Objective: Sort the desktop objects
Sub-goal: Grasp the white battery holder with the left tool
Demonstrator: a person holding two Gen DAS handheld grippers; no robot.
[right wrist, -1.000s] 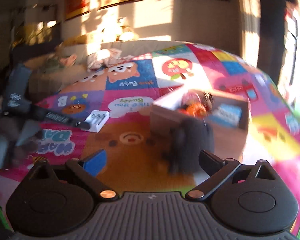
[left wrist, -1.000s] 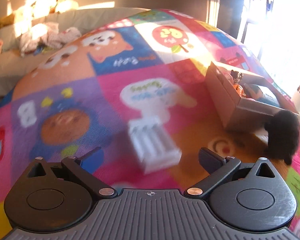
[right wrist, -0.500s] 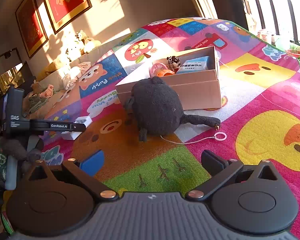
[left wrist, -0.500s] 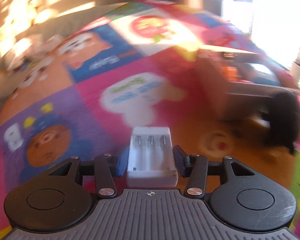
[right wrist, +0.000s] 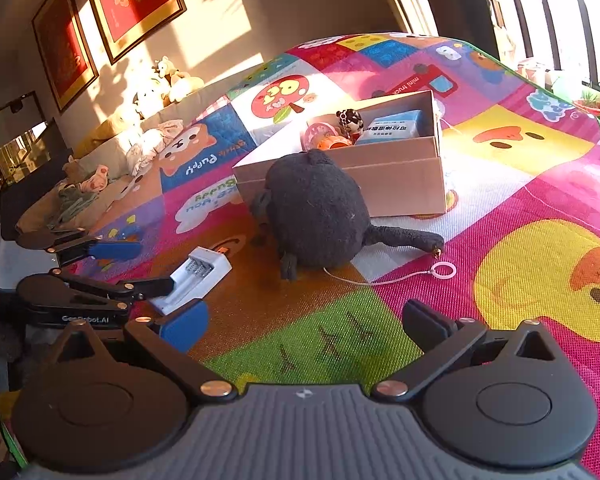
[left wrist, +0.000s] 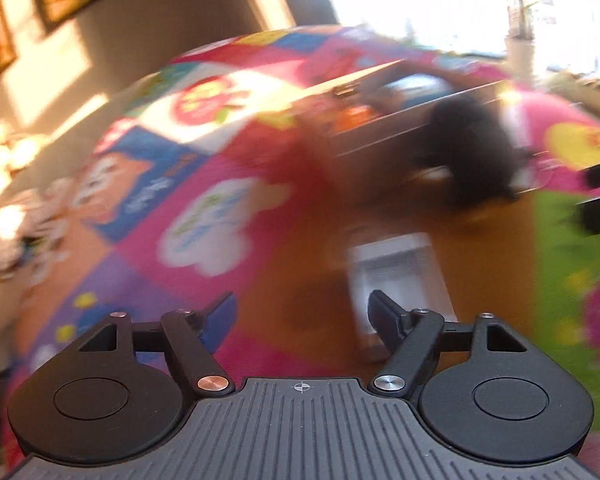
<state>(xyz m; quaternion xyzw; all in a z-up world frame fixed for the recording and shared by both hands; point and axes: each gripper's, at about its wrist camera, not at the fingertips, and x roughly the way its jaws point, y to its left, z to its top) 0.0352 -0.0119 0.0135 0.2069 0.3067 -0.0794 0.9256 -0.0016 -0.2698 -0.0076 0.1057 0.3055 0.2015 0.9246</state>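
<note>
A white battery charger lies on the play mat, blurred, just beyond my left gripper's right finger. My left gripper has its jaws opening, and nothing sits between the pads. In the right wrist view the charger rests by the tip of the left gripper. A black plush toy sits against the cardboard box, which holds small toys and a blue packet. My right gripper hangs open over the green patch, short of the plush.
A white cord with a ring trails from the plush across the mat. Soft toys and cloths lie along the sofa at the far left. Potted plants stand past the mat's right edge.
Half a second ago the left gripper was shut on the charger; now its jaws have parted and the charger lies off to the right. The left view has rolled. The right gripper has kept still lately.
</note>
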